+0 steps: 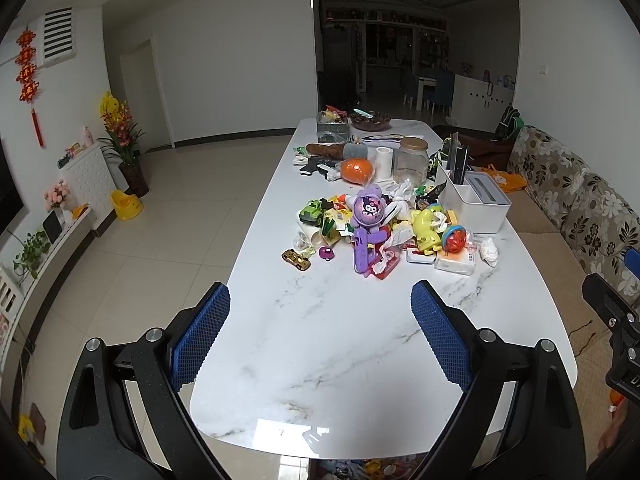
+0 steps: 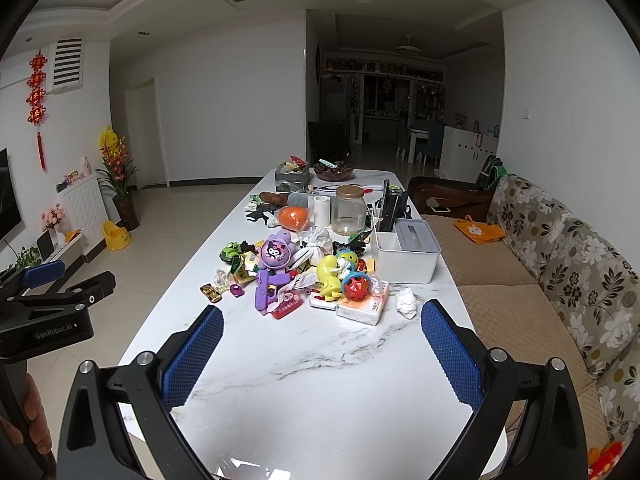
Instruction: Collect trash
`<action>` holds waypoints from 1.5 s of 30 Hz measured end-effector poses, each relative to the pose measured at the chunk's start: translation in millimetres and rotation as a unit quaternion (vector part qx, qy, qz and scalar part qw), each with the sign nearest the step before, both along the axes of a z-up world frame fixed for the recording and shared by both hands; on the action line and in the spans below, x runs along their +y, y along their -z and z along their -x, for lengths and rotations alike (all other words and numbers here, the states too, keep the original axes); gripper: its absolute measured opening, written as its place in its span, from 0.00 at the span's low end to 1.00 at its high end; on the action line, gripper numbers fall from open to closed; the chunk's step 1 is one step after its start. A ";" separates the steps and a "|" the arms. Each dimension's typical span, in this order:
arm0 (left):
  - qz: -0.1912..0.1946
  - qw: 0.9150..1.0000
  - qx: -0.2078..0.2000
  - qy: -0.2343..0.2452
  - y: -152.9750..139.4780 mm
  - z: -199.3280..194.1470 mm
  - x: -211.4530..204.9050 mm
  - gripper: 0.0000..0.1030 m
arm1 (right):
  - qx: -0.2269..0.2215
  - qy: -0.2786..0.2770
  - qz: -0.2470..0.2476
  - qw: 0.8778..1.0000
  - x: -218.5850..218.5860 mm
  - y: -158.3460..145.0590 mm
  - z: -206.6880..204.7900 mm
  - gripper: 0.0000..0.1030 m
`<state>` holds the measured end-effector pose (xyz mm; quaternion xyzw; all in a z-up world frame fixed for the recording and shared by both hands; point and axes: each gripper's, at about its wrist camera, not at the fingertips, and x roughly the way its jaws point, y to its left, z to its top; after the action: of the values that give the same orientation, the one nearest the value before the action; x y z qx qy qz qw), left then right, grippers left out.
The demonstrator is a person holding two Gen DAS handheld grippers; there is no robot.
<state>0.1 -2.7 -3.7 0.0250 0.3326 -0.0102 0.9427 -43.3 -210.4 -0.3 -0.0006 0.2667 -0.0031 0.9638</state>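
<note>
Grippers hovering wide open over cluttered tabletop

Marble tabletop point(image 1: 360, 360) is stretching away from both cams, near end bare, mid and far parts carrying a heap of toys and scraps. Left hand-held gripper point(image 1: 320, 332) is hanging above the near-left edge w/ blue pads spread wide, gripping nothing. Right hand-held gripper point(image 2: 322, 354) is hanging above the near end too, pads likewise spread wide w/ nothing between them.

Trash is sitting mixed into the pile: crumpled white tissue point(image 2: 406, 302) is lying alone on the marble at the pile's near-right corner, just right of the tissue pack point(image 2: 362, 308). More crumpled white paper point(image 2: 318, 240) is poking up mid-pile, behind the yellow duck toy point(image 2: 328, 278). Thin white wrapper bits are trailing near the purple toy gun point(image 2: 268, 286), touching it.

Other stuff: purple round plush point(image 2: 274, 254) is resting at pile centre; red-and-blue ball point(image 2: 356, 284) is sitting just right of the duck; small gold toy car point(image 2: 211, 293) is lying apart at near left, green truck point(image 2: 230, 251) farther left. White organizer box point(image 2: 406, 256) is standing at the pile's right side. Beyond it, glass jar point(image 2: 351, 210), white roll point(image 2: 321, 210) and orange ball point(image 2: 294, 218) are lined up; dark bowl point(image 2: 333, 171) is sitting at the far end. Floral sofa point(image 2: 560, 260) is running along the right.
</note>
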 end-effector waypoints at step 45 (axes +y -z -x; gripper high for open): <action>-0.005 1.000 0.007 0.001 10.0 0.6 0.0 0.87 | 0.003 0.002 -0.004 1.000 -4.5 0.8 2.7 0.95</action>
<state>-0.5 -2.8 -13.7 0.0300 0.3396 -0.0098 0.9400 -46.0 -214.8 -1.1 0.0039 0.2692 -0.0041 0.9631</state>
